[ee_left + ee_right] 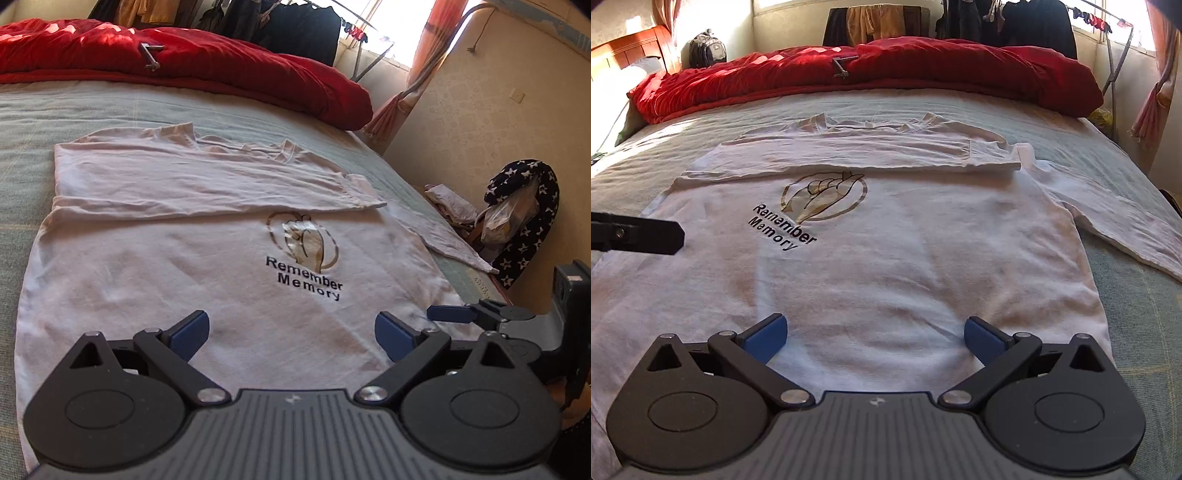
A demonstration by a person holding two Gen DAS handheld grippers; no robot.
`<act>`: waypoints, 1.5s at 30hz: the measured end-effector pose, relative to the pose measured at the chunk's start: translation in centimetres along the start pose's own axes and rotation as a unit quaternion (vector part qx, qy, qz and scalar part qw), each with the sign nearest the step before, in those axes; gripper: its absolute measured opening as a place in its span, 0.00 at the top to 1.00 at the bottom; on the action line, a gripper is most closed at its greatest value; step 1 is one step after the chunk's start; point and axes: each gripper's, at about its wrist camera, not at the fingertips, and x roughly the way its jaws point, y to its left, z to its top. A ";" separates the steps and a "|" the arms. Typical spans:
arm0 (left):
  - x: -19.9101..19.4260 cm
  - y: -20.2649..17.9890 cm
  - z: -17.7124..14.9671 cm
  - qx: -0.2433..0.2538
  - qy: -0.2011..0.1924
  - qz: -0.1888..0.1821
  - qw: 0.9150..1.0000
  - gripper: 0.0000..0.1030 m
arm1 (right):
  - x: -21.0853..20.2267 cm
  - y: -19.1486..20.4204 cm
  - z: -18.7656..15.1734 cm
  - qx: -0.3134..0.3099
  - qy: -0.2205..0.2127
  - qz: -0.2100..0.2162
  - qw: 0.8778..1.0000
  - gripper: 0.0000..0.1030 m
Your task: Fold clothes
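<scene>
A white long-sleeved shirt (207, 258) (905, 251) with a "Remember Memory" print lies flat on the bed, hem nearest me. Its left sleeve (207, 177) (871, 151) is folded across the chest, above the print. The other sleeve (443, 236) (1119, 221) runs out toward the bed's right edge. My left gripper (291, 334) hovers open over the shirt's lower part, nothing between its blue pads. My right gripper (875, 334) is open above the hem area too, holding nothing. One finger of the left gripper (639, 234) shows at the left of the right wrist view.
A red quilt (184, 62) (886, 70) is bunched along the far side of the pale green sheet (22, 192) (1137, 306). A small metal part (844, 66) rests on it. A starred dark cloth and a bag (524, 218) sit beside the bed. Clothes hang on a rack (1015, 22).
</scene>
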 end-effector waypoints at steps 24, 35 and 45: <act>0.8 2.2 0.1 -0.026 0.002 -0.041 0.999 0.06 | 16.2 -8.3 16.4 0.145 -0.022 0.077 0.986 0.00; 0.9 2.3 0.1 -0.026 0.000 -0.044 0.999 0.05 | 14.8 -6.2 16.9 0.091 -0.020 0.084 0.992 0.00; 0.7 1.5 -0.1 -0.001 -0.004 -0.027 1.000 0.05 | 11.4 -4.8 14.0 0.043 -0.022 0.072 0.996 0.00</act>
